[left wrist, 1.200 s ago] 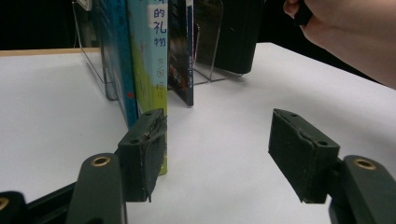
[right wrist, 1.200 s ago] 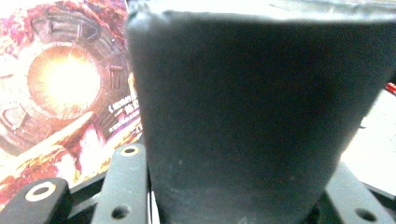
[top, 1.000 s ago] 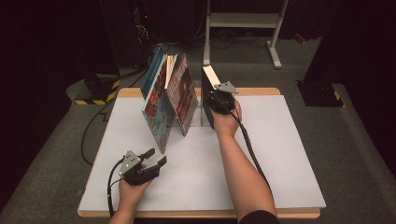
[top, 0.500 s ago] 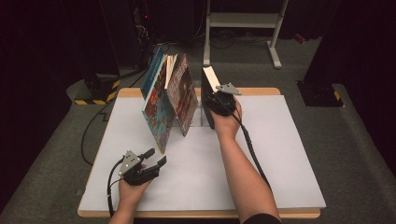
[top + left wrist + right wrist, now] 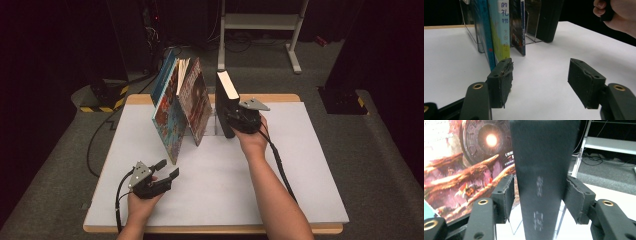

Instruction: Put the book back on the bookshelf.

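The right tongs (image 5: 235, 120) clamp the spine of a black book (image 5: 226, 102), both pads pressed on its covers, holding it upright at twelve o'clock on the white tabletop (image 5: 300, 165), just beside a clear book stand (image 5: 534, 22). Colourful books (image 5: 180, 110) lean at eleven o'clock. The left tongs (image 5: 167, 169) hang wide open and empty at seven o'clock.
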The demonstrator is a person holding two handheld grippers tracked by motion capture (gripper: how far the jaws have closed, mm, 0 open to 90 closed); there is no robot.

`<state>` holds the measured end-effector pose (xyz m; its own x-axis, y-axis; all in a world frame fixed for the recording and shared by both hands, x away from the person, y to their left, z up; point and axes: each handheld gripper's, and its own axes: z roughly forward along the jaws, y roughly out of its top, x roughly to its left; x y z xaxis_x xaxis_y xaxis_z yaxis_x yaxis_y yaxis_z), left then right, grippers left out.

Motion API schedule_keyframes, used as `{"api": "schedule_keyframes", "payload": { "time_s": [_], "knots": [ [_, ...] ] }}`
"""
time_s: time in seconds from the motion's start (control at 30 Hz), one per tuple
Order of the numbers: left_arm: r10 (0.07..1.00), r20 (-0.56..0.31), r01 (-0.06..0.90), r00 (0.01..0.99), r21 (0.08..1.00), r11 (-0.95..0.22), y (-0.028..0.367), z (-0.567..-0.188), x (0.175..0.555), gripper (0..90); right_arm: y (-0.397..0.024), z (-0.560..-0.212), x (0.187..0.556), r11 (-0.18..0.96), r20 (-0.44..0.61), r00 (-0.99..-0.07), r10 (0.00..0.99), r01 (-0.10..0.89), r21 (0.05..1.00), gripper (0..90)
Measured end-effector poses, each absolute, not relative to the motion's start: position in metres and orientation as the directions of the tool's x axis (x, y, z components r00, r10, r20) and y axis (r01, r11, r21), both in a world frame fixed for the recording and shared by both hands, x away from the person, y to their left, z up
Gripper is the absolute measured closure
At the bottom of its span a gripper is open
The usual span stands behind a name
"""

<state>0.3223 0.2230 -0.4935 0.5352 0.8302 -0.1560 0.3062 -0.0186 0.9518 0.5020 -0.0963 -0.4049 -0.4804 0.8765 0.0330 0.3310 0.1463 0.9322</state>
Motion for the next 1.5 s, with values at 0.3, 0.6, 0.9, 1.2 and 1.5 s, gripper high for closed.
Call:
{"api": "schedule_keyframes", "payload": {
  "time_s": [0.3, 0.6, 0.9, 1.2, 1.5],
  "knots": [
    [0.828, -0.136, 0.309, 0.544, 0.95, -0.047, 0.224, -0.493, 0.322, 36.5, -0.105, -0.411, 0.495, 0.187, 0.015, -0.517, 0.856, 0.336, 0.923, 51.0],
    [0.833, -0.14, 0.311, 0.536, 0.949, -0.04, 0.225, -0.493, 0.322, 36.4, -0.107, -0.411, 0.495, 0.194, 0.009, -0.522, 0.853, 0.332, 0.923, 52.6],
    [0.834, -0.152, 0.306, 0.531, 0.952, -0.022, 0.223, -0.493, 0.323, 36.4, -0.106, -0.41, 0.494, 0.185, 0.02, -0.523, 0.852, 0.337, 0.923, 54.0],
    [0.831, -0.141, 0.309, 0.538, 0.95, -0.04, 0.225, -0.493, 0.322, 36.4, -0.094, -0.411, 0.496, 0.178, 0.021, -0.538, 0.843, 0.315, 0.932, 63.4],
    [0.832, -0.143, 0.31, 0.536, 0.95, -0.036, 0.226, -0.493, 0.323, 36.4, -0.089, -0.411, 0.498, 0.163, 0.036, -0.538, 0.842, 0.317, 0.934, 63.2]
  ]
}}
